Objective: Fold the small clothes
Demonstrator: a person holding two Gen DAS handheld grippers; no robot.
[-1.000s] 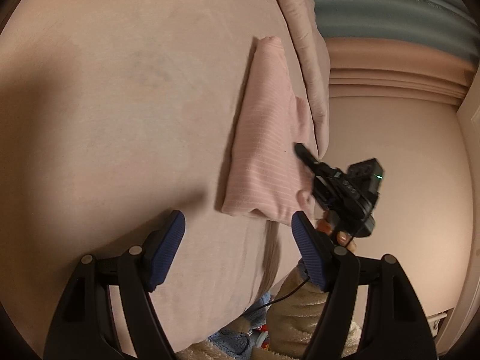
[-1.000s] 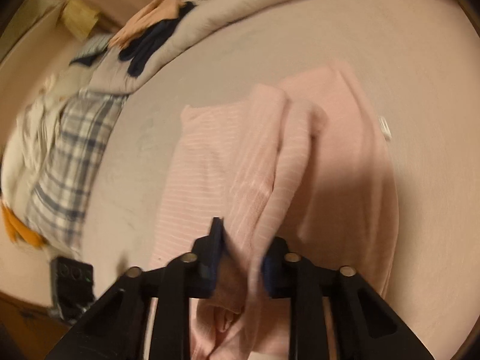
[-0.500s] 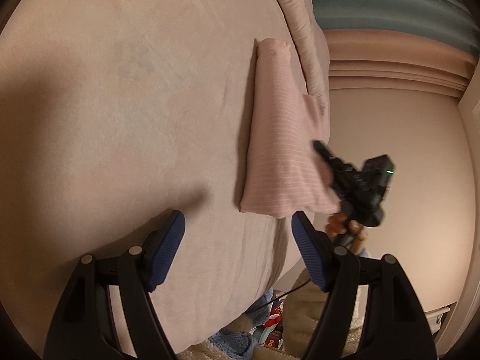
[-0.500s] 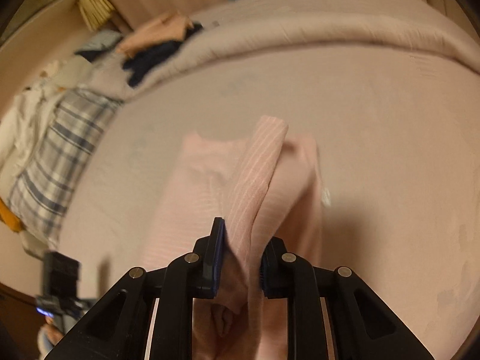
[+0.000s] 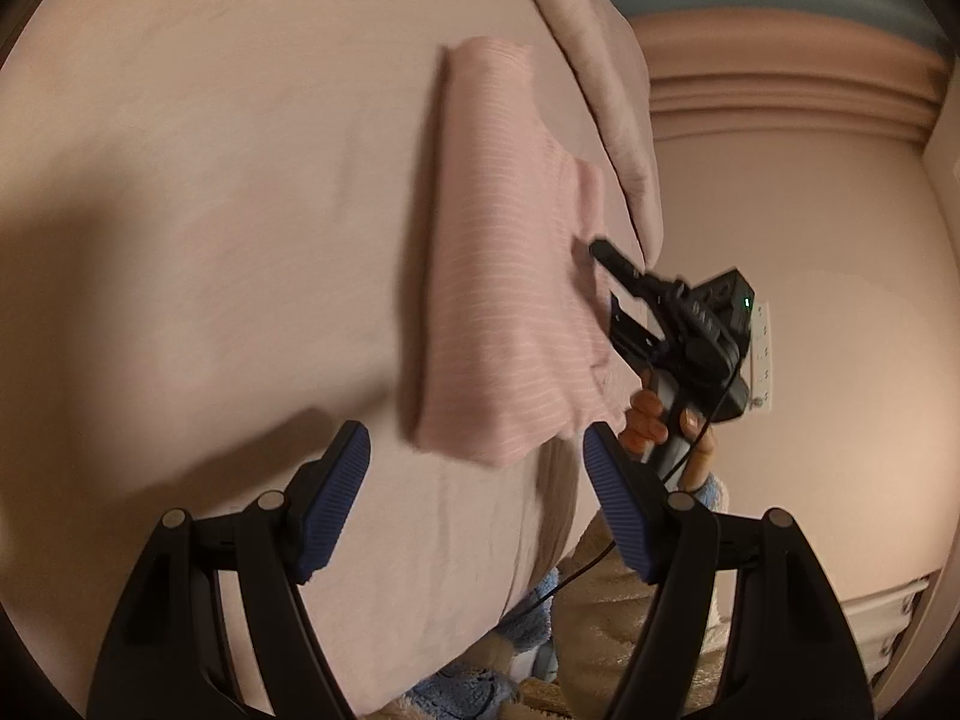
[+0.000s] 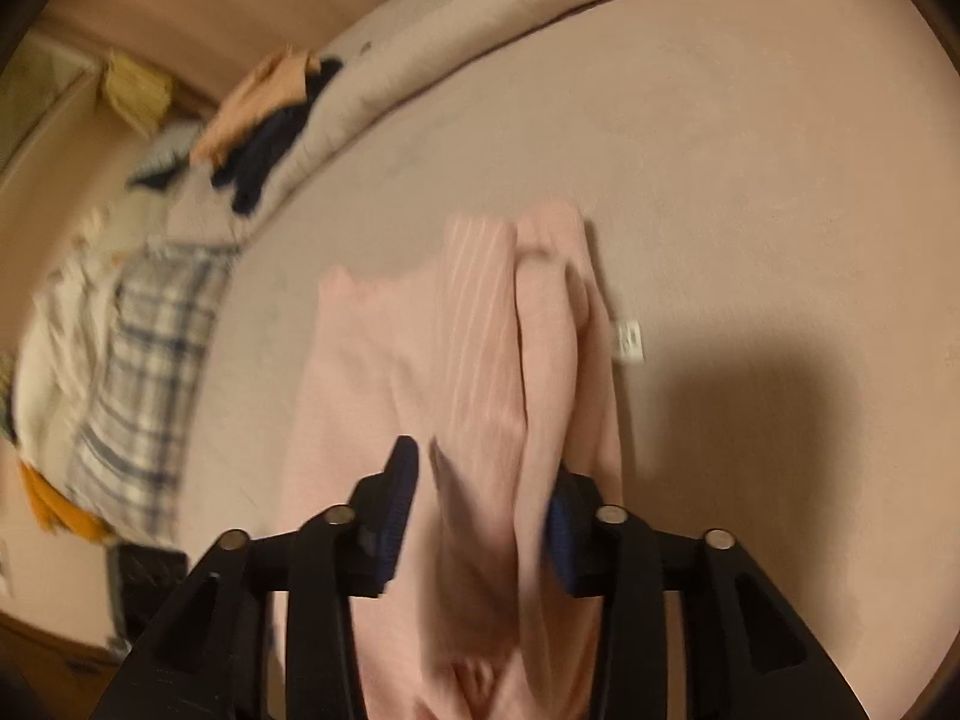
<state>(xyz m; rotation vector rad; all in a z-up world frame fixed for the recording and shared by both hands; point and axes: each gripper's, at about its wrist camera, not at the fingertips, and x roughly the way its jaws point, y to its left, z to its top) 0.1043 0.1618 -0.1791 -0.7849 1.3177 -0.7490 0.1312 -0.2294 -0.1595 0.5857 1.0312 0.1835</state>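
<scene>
A pink striped garment [image 5: 504, 300] lies folded on the beige bed sheet [image 5: 210, 210] near the bed's right edge. My left gripper [image 5: 477, 468] is open and empty, just short of the garment's near edge. My right gripper [image 6: 480, 480] has its jaws parted, with the garment's folded layers [image 6: 480, 360] lying between the blue pads [image 6: 402, 480]. It also shows in the left wrist view [image 5: 618, 276] at the garment's right edge, with jaws apart. A white label [image 6: 627, 339] sticks out at the garment's right side.
A rolled beige duvet [image 6: 540, 12] runs along the far side of the bed. A pile of clothes, plaid [image 6: 144, 360], dark [image 6: 270, 144] and peach [image 6: 258, 102], lies at the left. The bed edge [image 5: 558, 540] drops off to the right in the left wrist view.
My right gripper was shut on the lifted pink fold; it has lowered the fold onto the garment and its jaws have opened. The left gripper has stayed open and shifted slightly.
</scene>
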